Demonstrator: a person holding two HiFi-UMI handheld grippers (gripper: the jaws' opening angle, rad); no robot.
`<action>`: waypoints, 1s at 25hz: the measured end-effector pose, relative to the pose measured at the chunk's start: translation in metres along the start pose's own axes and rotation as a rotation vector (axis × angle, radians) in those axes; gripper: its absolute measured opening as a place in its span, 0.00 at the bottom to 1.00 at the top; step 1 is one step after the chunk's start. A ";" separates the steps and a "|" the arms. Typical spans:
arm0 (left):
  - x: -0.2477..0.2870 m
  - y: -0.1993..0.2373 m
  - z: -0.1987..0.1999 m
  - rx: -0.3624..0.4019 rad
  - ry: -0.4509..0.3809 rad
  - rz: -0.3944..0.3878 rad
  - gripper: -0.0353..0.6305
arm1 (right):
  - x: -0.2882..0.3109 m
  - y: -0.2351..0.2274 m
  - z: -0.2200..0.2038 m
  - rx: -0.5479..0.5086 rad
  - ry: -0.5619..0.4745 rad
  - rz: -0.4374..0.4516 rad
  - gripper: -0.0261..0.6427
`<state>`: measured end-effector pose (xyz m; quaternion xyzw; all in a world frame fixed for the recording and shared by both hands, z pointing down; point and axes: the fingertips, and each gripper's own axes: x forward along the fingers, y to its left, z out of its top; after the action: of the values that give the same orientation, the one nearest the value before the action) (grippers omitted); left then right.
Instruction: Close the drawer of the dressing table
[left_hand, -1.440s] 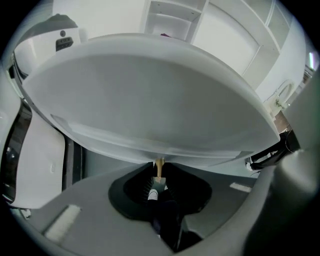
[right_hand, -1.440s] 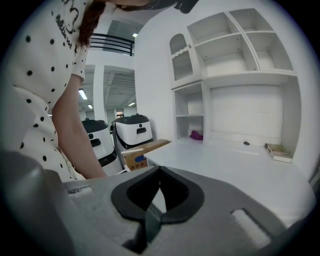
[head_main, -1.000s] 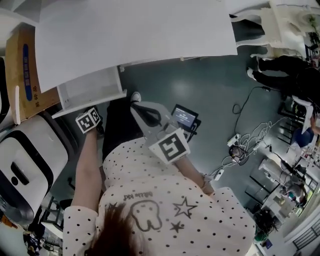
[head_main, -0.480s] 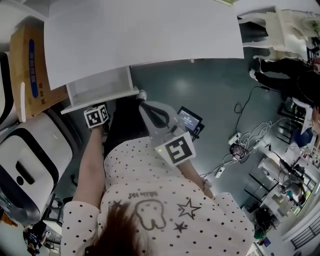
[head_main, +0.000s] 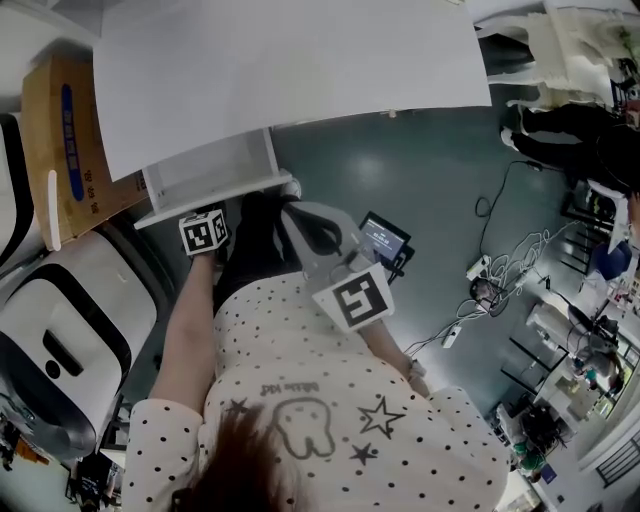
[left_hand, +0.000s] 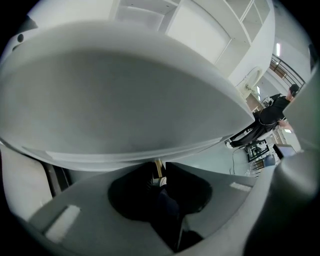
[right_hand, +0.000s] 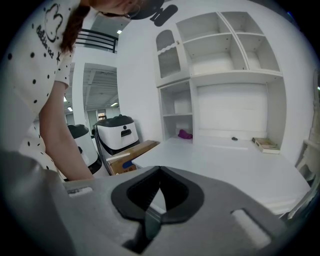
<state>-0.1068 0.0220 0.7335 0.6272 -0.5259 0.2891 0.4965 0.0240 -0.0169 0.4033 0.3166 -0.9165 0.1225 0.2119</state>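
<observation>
Drawer (head_main: 205, 165) sits half out ahead of left gripper (left_hand: 160, 173), whose empty jaws have just been opening slightly; right gripper (right_hand: 159, 169) is closed, idle. Closing looks pending: push straight inward.

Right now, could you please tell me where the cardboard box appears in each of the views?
Head view: the cardboard box stands at the left edge, against the white tabletop.
Left gripper view: not in it.
Right gripper view: the box lies left of centre, just left of the tabletop's near corner.
Shared landmark: the black-and-white machine beside the box, also seen in the right gripper view.
</observation>
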 end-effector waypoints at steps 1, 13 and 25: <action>0.001 -0.001 0.000 -0.001 -0.003 -0.005 0.17 | 0.001 0.001 0.000 0.002 0.000 0.002 0.04; 0.006 0.001 0.007 -0.080 -0.024 -0.016 0.16 | 0.009 0.012 -0.001 0.008 0.006 0.014 0.04; 0.008 0.002 0.020 -0.143 -0.056 0.032 0.15 | 0.010 0.010 0.005 0.016 -0.010 -0.001 0.04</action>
<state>-0.1099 0.0009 0.7343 0.5895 -0.5687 0.2412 0.5204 0.0095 -0.0162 0.4026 0.3193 -0.9163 0.1281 0.2051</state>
